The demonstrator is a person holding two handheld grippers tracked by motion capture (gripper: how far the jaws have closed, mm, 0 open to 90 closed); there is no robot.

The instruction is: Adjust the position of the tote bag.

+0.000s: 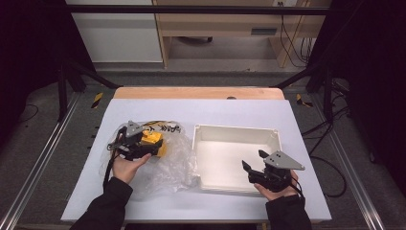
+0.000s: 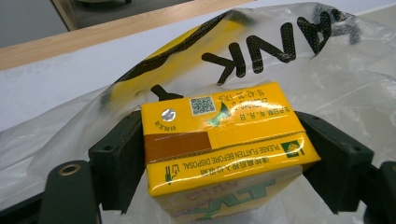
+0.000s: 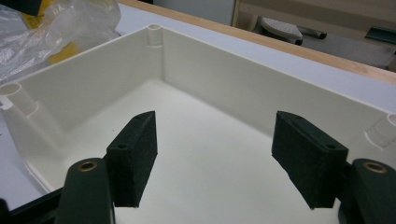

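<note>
While the table [image 1: 143,103] lies under its white sheet, I see the tray [image 1: 235,130] right of centre, its inside bare, and the clear bag [image 1: 174,165] crumpled just left of it, touching its left wall. My right gripper [image 1: 253,160] hangs over the tray's near right corner, jaws spread wide with nothing between them. My left gripper [image 1: 143,143] sits over the bag, clenched on the yellow carton [image 2: 224,135], both pads pressing its sides, the bag's plastic around and behind it.
</note>
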